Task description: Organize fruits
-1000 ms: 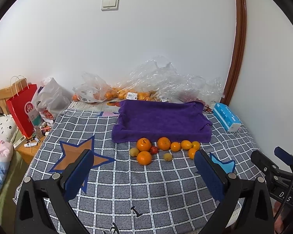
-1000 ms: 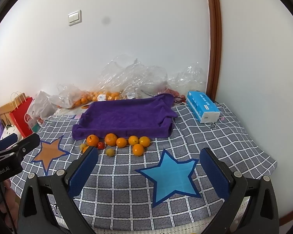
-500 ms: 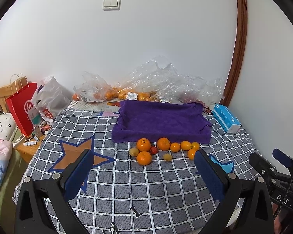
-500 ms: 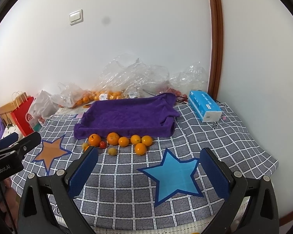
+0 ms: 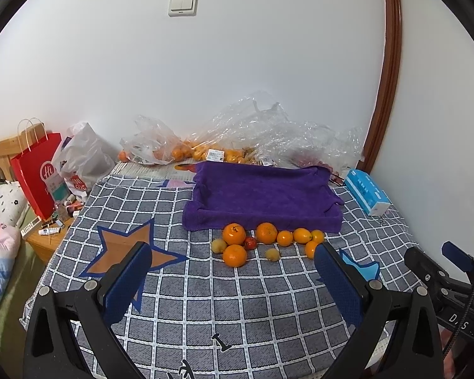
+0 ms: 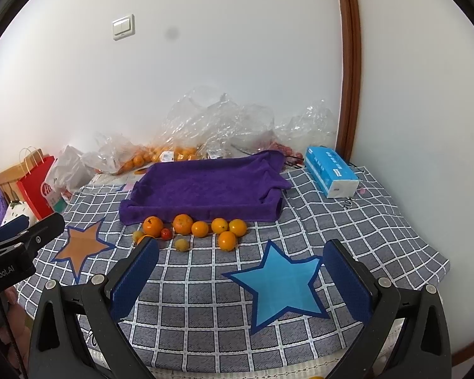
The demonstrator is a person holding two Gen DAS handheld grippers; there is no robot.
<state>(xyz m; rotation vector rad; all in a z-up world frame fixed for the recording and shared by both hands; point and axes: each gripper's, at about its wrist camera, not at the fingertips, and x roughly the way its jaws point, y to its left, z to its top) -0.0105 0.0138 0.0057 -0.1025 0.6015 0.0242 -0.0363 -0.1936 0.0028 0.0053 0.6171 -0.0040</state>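
We hold a two-finger tool in each hand above a surface draped in a grey checked cloth [image 5: 237,309] with star patterns. The left tool [image 5: 233,284] fills the bottom of its view with its blue pads spread wide and nothing between them; the right tool [image 6: 240,281] looks the same in its own view — spread and empty.

The fruits [image 5: 265,243] lie in a loose cluster at mid-frame in the left view, directly on the checked cloth. They sit just in front of a purple towel [image 5: 262,195] that seems to be draped over a shallow tray; nothing rests on it yet. We count several oranges and tangerines, a small red fruit [image 5: 250,242] and two small yellowish ones. In the right view the same cluster [image 6: 192,229] sits left of centre, one orange partly hidden behind the left pad.

We judge the citrus to be firm, round and fairly light, likely to roll if nudged, so a grip across the widest part should hold best. The small red and yellowish fruits look softer and probably need a gentle squeeze.

Both tools are held level and pointed forward, well short of the fruit. Clear plastic bags [image 5: 252,135] holding more oranges line the wall in the upper middle, and a blue tissue pack [image 6: 331,173] lies at right.
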